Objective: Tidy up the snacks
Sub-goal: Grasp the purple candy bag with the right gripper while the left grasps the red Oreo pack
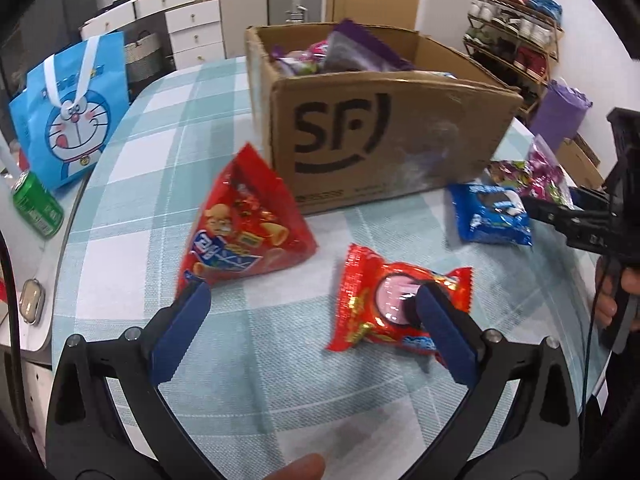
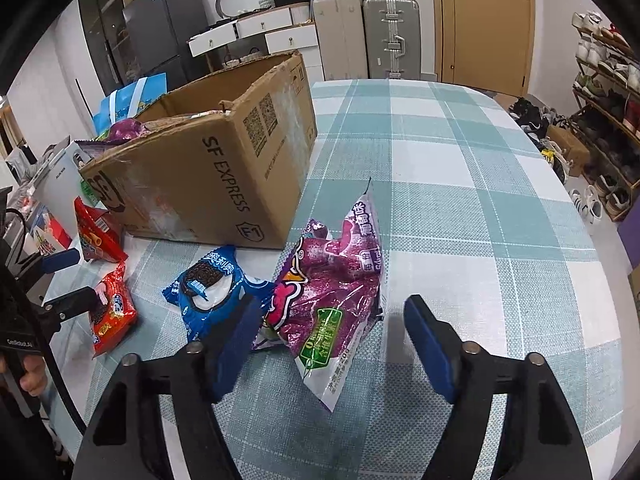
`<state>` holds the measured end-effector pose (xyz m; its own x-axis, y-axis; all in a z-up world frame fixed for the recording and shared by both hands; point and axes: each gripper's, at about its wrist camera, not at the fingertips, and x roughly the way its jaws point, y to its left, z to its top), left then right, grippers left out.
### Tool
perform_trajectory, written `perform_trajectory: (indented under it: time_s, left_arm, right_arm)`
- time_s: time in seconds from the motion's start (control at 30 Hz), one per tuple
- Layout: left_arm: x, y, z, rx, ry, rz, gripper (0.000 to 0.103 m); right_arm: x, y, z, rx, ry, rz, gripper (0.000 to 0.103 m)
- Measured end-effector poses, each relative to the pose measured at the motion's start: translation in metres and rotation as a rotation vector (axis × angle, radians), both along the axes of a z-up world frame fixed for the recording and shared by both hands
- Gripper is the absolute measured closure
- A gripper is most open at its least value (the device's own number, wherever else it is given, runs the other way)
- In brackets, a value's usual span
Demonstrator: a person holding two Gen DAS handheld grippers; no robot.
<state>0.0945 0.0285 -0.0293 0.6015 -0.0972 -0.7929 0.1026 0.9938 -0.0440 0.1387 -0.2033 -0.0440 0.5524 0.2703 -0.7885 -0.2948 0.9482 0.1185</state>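
Observation:
An open cardboard SF box (image 1: 384, 136) with several snack bags inside stands on the checked table; it also shows in the right wrist view (image 2: 208, 168). My left gripper (image 1: 310, 308) is open, with a red triangular snack bag (image 1: 244, 228) past its left finger and a red cookie pack (image 1: 394, 304) under its right fingertip. A blue cookie pack (image 1: 490, 214) lies by the box. My right gripper (image 2: 332, 312) is open around a purple snack bag (image 2: 332, 300), apart from it. The blue cookie pack (image 2: 212, 288) lies to the left of it.
A blue cartoon gift bag (image 1: 72, 108) and a green can (image 1: 38, 204) stand at the table's left edge. A shoe rack (image 2: 608, 120) stands to the right of the table. Suitcases (image 2: 368, 36) and drawers stand behind it.

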Motion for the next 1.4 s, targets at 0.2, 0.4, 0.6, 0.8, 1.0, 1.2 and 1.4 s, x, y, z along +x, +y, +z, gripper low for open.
perform_trajectory:
  time_s: [0.2, 0.4, 0.6, 0.8, 1.0, 1.2, 1.4]
  left_arm:
    - [-0.006, -0.014, -0.001, 0.014, 0.004, -0.057, 0.001]
    - [-0.008, -0.026, -0.006, 0.011, 0.023, -0.106, 0.001]
    - [-0.012, -0.039, -0.012, 0.035, 0.044, -0.144, 0.001]
    - [-0.017, -0.051, -0.016, 0.032, 0.059, -0.175, 0.001]
    - [-0.024, -0.066, -0.018, 0.032, 0.062, -0.203, 0.001]
    - [-0.015, -0.064, -0.029, 0.041, 0.092, -0.171, 0.0]
    - [-0.015, -0.062, -0.032, 0.04, 0.075, -0.166, 0.0]
  right_arm:
    - [-0.001, 0.0, 0.001, 0.014, -0.003, 0.023, 0.044]
    - [-0.005, 0.0, 0.004, 0.011, -0.031, 0.034, 0.05]
    - [-0.009, -0.003, 0.014, 0.023, -0.067, 0.038, 0.058]
    - [-0.009, -0.008, 0.021, 0.031, -0.088, 0.023, 0.058]
    - [-0.009, -0.019, 0.028, 0.042, -0.115, -0.016, 0.058]
    - [-0.013, -0.022, 0.038, 0.064, -0.15, -0.019, 0.058]
    - [-0.017, -0.017, 0.043, 0.07, -0.167, 0.003, 0.058]
